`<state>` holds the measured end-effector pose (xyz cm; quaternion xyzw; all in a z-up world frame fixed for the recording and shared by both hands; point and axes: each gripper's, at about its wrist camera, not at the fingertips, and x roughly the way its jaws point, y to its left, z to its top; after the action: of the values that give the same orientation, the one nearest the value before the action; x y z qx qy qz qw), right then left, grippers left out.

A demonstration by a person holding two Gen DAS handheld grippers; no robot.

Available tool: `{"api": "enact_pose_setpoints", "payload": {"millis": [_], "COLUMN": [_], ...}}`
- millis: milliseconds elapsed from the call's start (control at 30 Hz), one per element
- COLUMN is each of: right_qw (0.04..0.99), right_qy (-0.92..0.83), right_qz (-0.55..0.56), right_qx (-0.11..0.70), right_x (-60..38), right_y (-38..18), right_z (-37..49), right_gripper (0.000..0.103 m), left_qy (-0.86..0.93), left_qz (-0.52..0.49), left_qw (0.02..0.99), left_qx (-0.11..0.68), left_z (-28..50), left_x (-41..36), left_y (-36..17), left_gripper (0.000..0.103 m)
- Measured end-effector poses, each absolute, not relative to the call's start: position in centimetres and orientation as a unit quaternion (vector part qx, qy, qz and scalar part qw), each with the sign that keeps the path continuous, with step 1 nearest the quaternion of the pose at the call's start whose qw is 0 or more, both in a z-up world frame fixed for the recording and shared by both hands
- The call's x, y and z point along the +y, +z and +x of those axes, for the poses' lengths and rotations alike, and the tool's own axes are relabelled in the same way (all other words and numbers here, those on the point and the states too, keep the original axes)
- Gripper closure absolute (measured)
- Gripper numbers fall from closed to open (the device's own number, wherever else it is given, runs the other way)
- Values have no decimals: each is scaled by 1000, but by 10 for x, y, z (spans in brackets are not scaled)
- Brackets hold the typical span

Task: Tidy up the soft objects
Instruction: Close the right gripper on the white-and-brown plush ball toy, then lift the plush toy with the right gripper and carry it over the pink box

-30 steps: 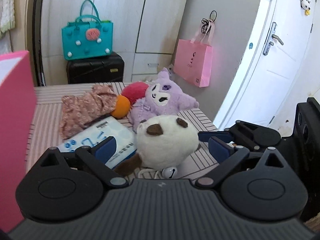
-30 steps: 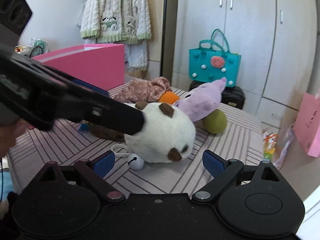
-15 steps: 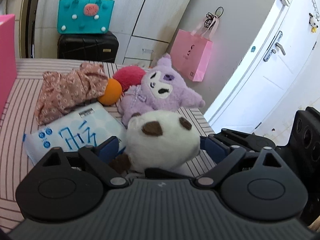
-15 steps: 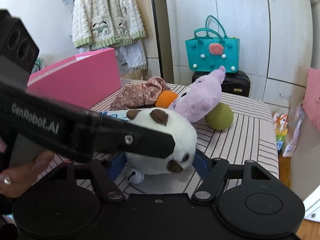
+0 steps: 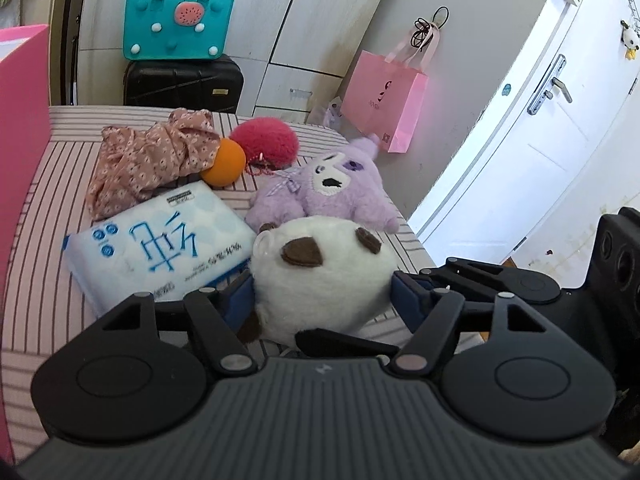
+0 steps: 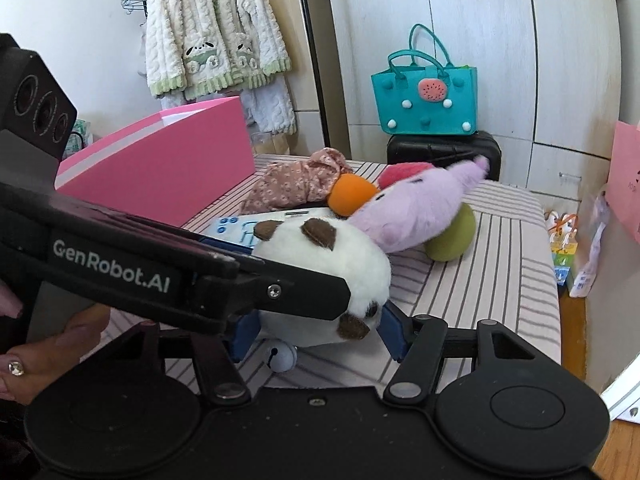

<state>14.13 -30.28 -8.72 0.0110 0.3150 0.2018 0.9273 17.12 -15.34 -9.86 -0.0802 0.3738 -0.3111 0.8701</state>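
A round white plush toy with brown ears lies on the striped table, a small bell under it. My left gripper straddles it, jaws closing, blue pads pressing both flanks. My right gripper grips the same white plush toy from the other side, jaws also closing, pads touching it. Behind lie a purple plush, a tissue pack, an orange ball, a red fluffy ball, a floral cloth and a green ball.
A pink box stands along the table's left side. A teal bag sits on a black suitcase by the cupboards. A pink paper bag hangs near the white door. The table edge drops off at right.
Both grippers' jaws have narrowed from wide apart until the pads meet the white plush toy. Both views have rolled slightly; the toy stays in place.
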Motion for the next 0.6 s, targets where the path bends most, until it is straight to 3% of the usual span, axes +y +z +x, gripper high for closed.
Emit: {"api": "enact_pose_setpoints", "payload": {"millis": [600], "right_qw": [900], "right_qy": [213], "right_qz": [60], "right_qx": [376], "right_x": [-282], "right_y": [-69], "right_z": [104], "right_gripper": [36], "left_qy": [-312], "left_qz": [-98], "left_qw": [824], "left_qx": [462], "left_z": [143], "left_x": [-122], "left_y": [-82], "left_gripper": [33]}}
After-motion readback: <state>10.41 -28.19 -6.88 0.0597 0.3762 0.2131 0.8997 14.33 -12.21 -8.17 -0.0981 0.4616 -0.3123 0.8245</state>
